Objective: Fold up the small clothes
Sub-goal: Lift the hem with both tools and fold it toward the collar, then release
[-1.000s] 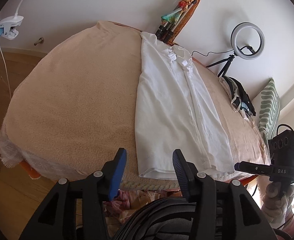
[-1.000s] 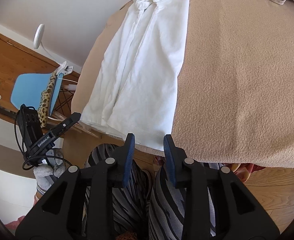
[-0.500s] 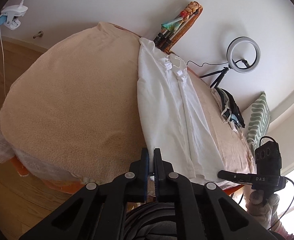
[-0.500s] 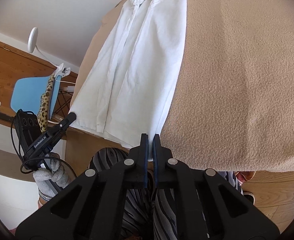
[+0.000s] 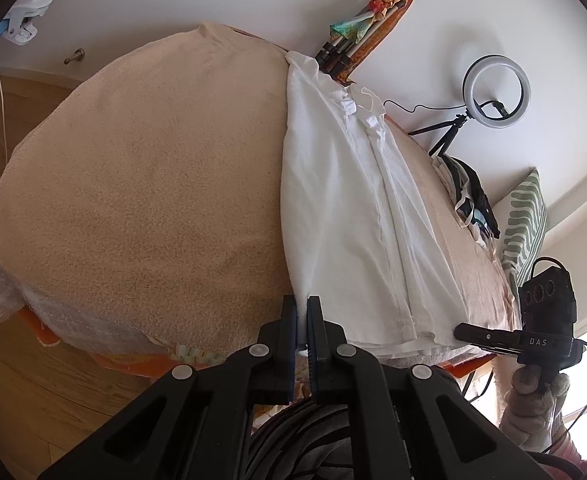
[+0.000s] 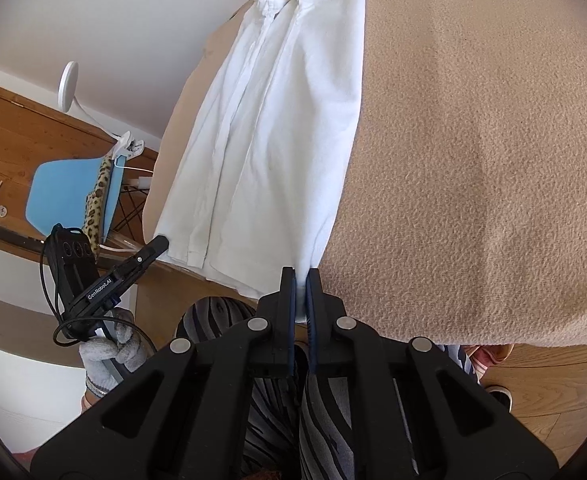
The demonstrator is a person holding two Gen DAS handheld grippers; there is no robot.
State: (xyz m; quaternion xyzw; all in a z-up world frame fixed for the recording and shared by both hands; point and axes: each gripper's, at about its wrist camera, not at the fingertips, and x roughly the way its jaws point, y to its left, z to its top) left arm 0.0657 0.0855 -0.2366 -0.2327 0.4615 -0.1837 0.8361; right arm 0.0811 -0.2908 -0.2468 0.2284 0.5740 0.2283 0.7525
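Observation:
A white button shirt point(image 5: 345, 200) lies lengthwise on the beige blanket-covered table point(image 5: 141, 184), collar at the far end, sides folded in. My left gripper point(image 5: 302, 312) is shut on the shirt's near left hem corner. My right gripper point(image 6: 300, 284) is shut on the shirt's point(image 6: 277, 128) near right hem corner at the table's point(image 6: 473, 160) front edge. Each gripper shows in the other's view: the right one point(image 5: 465, 330) at the shirt's hem, the left one point(image 6: 159, 244) likewise.
A ring light on a tripod point(image 5: 493, 88) and dark clothes point(image 5: 469, 200) are at the far right. A striped cushion point(image 5: 523, 224) is beyond. A blue chair point(image 6: 69, 192) with leopard cloth stands left. Wooden floor point(image 5: 33, 380) lies below the table edge.
Both grippers were open a second ago near the hem, then closed on the shirt's two near hem corners. They have since stayed shut, close to the table's front edge.

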